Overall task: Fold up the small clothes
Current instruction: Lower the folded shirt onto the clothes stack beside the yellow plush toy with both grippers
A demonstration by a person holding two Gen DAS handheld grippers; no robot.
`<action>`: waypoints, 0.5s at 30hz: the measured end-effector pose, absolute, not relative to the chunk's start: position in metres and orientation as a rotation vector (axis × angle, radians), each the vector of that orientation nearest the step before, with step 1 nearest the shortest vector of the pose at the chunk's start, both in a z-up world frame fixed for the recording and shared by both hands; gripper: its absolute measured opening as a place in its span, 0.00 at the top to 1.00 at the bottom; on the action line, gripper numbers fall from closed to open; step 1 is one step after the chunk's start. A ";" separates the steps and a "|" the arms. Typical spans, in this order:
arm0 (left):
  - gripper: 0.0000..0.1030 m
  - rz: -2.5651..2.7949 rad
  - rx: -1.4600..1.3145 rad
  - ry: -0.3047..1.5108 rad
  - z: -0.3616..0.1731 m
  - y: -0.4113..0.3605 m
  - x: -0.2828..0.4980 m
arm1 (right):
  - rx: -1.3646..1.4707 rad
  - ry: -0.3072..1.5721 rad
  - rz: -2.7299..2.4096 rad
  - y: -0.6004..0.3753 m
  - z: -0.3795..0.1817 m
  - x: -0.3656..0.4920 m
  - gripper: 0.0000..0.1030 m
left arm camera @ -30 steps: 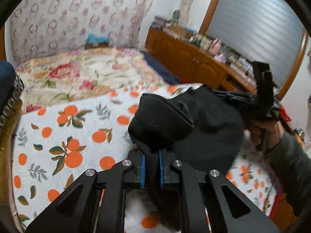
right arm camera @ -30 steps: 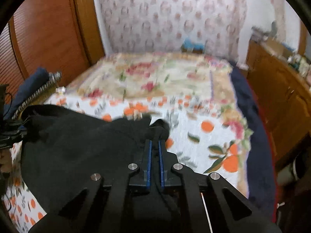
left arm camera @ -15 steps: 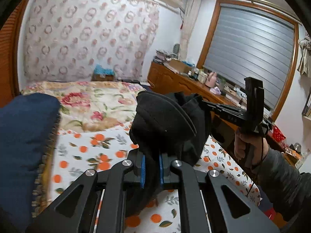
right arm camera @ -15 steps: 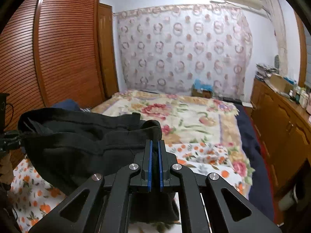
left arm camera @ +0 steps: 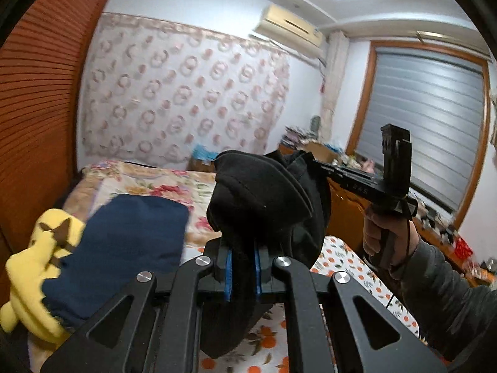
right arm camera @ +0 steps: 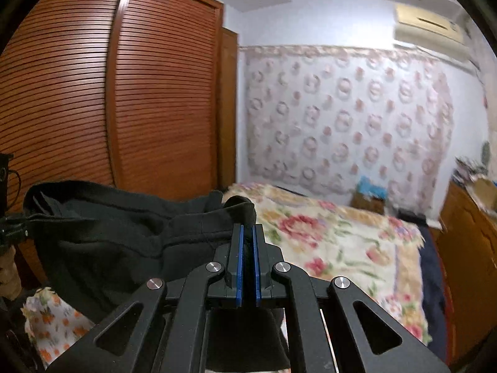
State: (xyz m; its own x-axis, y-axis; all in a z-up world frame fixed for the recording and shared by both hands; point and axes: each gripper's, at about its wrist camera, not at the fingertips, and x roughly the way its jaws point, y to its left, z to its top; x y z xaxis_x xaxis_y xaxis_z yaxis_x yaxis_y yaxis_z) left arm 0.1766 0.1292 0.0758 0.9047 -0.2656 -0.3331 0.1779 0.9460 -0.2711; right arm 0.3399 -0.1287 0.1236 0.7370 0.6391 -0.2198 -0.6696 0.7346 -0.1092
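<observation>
A black garment [left arm camera: 264,199] hangs in the air between both grippers, lifted well above the bed. My left gripper [left arm camera: 242,258] is shut on one bunched end of it. My right gripper [right arm camera: 247,248] is shut on the other end, and the cloth [right arm camera: 124,227] stretches away to the left of it. The right gripper also shows in the left wrist view [left arm camera: 323,168], held by a hand at the garment's far edge. The garment's lower part droops below the grippers.
The bed below has an orange-print sheet [left arm camera: 348,267] and a floral blanket [right arm camera: 335,242]. A folded navy garment [left arm camera: 124,242] and a yellow one [left arm camera: 31,267] lie at the left. A wooden wardrobe [right arm camera: 108,108] stands left, a wooden cabinet [right arm camera: 466,248] right.
Both grippers have risen with the black garment, lifting it off the orange-print sheet and high above the bed. Both views have tilted up toward the walls and ceiling.
</observation>
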 end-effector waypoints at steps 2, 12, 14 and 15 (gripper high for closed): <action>0.89 -0.193 -0.260 0.373 0.071 0.147 0.174 | -0.211 0.157 0.753 -0.111 0.129 0.349 0.95; 0.89 0.019 -0.438 0.423 -0.002 0.238 0.164 | -0.397 0.208 0.879 0.032 0.104 0.420 0.95; 0.89 0.050 -0.492 0.452 -0.022 0.253 0.164 | -0.439 0.209 0.870 0.053 0.090 0.431 0.95; 0.89 0.067 -0.513 0.478 -0.033 0.259 0.168 | -0.451 0.222 0.870 0.060 0.083 0.438 0.95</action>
State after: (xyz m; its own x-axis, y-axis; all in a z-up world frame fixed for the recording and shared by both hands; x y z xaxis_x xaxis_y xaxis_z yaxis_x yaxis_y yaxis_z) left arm 0.1679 0.2591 -0.0327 0.8881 -0.0563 -0.4562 -0.1790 0.8718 -0.4561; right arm 0.4381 0.0599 0.0834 0.6300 0.6844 -0.3669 -0.7765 0.5593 -0.2902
